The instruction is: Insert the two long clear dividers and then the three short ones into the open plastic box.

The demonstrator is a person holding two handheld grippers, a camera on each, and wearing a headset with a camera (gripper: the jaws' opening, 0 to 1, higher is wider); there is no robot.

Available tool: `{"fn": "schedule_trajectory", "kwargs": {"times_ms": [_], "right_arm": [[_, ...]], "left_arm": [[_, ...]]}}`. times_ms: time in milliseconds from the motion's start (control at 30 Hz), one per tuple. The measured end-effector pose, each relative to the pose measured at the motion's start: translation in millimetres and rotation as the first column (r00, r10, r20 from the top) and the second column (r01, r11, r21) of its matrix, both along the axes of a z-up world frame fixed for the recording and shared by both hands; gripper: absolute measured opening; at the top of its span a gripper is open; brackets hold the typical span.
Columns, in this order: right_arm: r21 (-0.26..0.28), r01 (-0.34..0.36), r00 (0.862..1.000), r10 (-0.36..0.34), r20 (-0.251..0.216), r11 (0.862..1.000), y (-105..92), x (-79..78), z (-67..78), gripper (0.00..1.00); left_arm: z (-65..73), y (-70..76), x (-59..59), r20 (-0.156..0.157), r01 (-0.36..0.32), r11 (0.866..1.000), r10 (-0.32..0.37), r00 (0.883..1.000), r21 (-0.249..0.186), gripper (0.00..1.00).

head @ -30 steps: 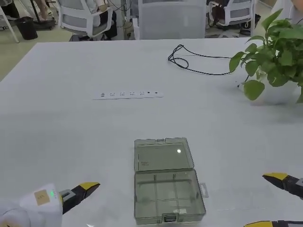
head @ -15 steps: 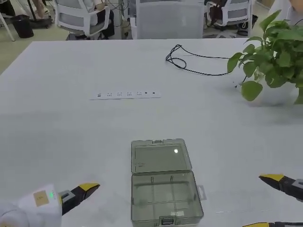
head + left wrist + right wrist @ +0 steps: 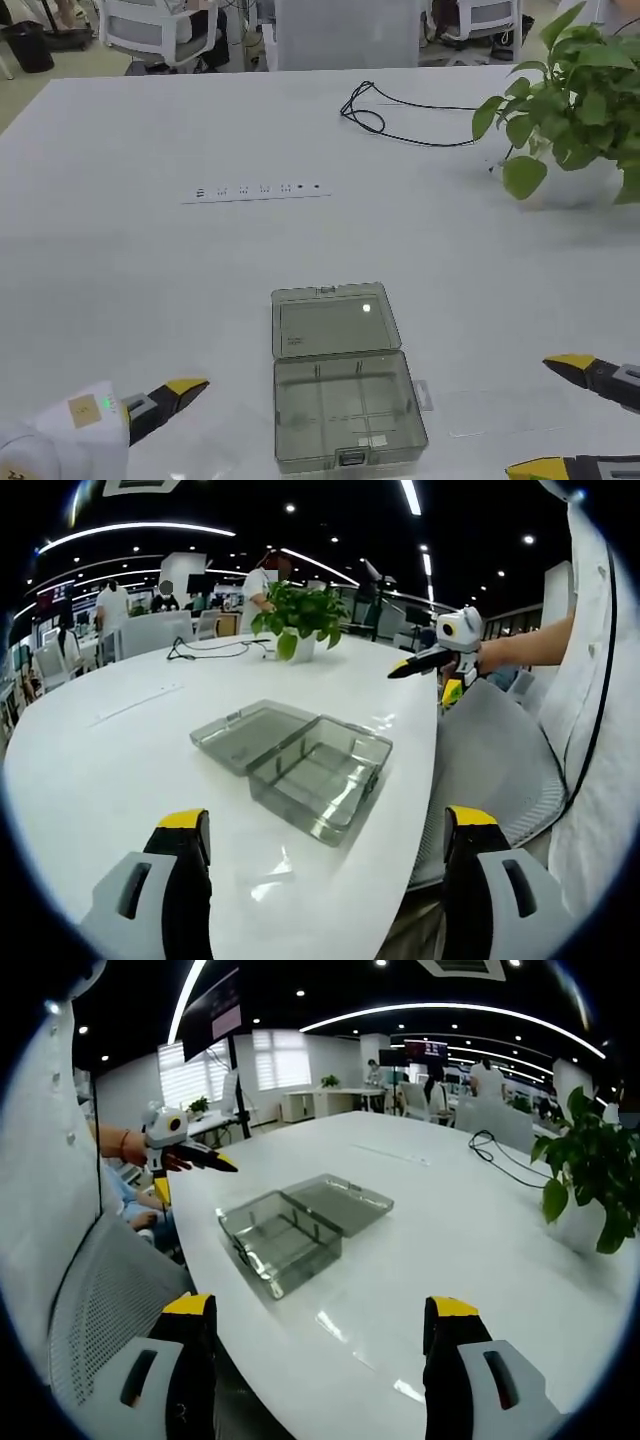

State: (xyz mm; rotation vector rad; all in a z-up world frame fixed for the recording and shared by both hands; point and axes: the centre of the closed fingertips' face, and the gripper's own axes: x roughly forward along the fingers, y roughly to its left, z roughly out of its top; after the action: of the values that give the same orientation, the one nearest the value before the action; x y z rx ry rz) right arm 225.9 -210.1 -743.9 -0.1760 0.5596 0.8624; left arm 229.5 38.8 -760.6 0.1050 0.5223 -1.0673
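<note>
Smoky plastic is sitting dead centre: the box (image 3: 348,405) is resting open on the white tabletop (image 3: 120,270), close to the near edge, with its lid (image 3: 333,318) lying flat on the far side. On either flank the left gripper (image 3: 327,822) and the right gripper (image 3: 320,1307) are hovering well apart from it, both sets of fingers (image 3: 186,830) spread wide and carrying nothing. Faint lines inside the box are possibly dividers sitting in place, and pale glints on the tabletop beside it are perhaps loose ones; it is too washed out to call. That is the danger looming: clear strips on white are hiding, lying flat and likely to skid away from a pinch. The light box is also risking a shove toward the edge if a divider is missing its slots and getting forced down crooked.
</note>
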Motion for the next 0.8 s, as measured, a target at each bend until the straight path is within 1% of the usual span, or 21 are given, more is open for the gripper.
{"fn": "schedule_trajectory", "kwargs": {"times_ms": [233,367,433,533,633,700,767,800], "right_arm": [[0.007,0.005,1.0,-0.005,0.0,1.0,0.8,1.2,-0.3,0.85],[0.009,0.007,1.0,-0.007,0.001,1.0,1.2,1.3,0.2,0.85],[0.009,0.01,1.0,-0.01,0.0,1.0,1.5,1.3,0.1,0.85],[0.013,0.011,1.0,-0.011,0.001,1.0,2.7,0.9,0.5,0.84],[0.015,0.01,1.0,-0.01,0.002,1.0,3.8,0.0,0.9,0.84],[0.015,0.012,1.0,-0.012,0.004,1.0,4.0,-0.3,1.2,0.84],[0.018,0.015,1.0,-0.015,0.004,1.0,4.1,-0.6,1.5,0.83],[0.019,0.016,1.0,-0.016,0.004,1.0,4.1,-0.8,1.6,0.83]], "left_arm": [[-3.1,6.0,3.9,-0.002,-0.007,1.0,0.007,1.0,0.021,0.99],[-6.2,14.1,8.2,-0.01,-0.016,0.999,0.017,1.0,0.041,0.98],[-6.6,18.3,11.0,-0.008,-0.025,0.998,0.026,1.0,0.05,0.98],[-8.6,30.4,18.6,-0.011,-0.051,0.996,0.052,0.999,0.076,0.97],[-11.0,40.0,23.5,-0.016,-0.064,0.993,0.065,0.998,0.098,0.96],[-12.4,46.5,27.7,-0.025,-0.079,0.991,0.082,0.996,0.11,0.96],[-14.1,54.5,33.3,-0.029,-0.102,0.985,0.107,0.994,0.136,0.93],[-16.0,59.6,36.5,-0.039,-0.112,0.982,0.12,0.992,0.151,0.91]]}}
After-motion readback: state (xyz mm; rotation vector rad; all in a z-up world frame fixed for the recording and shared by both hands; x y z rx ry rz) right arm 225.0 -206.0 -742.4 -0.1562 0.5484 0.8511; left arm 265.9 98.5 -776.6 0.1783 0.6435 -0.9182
